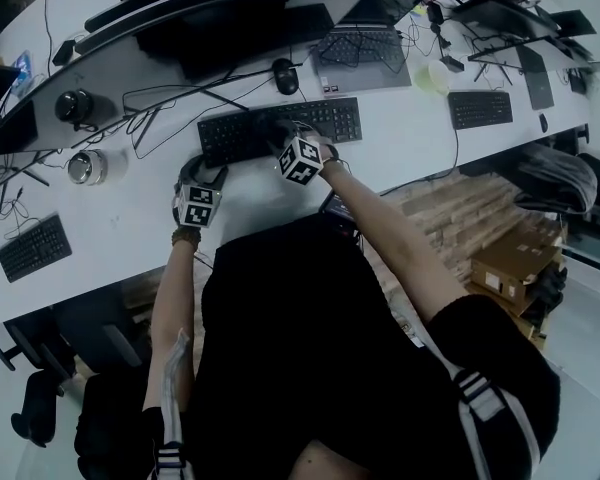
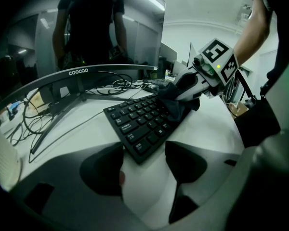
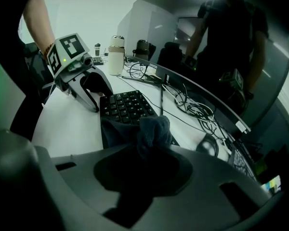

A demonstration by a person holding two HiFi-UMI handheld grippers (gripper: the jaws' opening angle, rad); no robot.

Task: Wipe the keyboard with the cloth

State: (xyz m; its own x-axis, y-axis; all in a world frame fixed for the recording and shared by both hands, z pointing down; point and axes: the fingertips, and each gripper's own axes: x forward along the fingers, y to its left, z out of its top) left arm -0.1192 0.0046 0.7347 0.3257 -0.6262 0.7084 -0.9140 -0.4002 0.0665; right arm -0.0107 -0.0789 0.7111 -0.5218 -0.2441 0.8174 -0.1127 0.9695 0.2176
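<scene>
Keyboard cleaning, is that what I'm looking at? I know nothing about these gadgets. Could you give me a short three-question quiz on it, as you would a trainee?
1. What is the right gripper clamped on?
A. a cloth
B. a sponge
C. a brush

2. True or false: the left gripper is also clamped on the cloth.

3. Fill in the missing word: the cloth is lying on the black ____.

Key:
1. A
2. False. Its jaws stand apart, at the near end of the keyboard.
3. keyboard
</scene>
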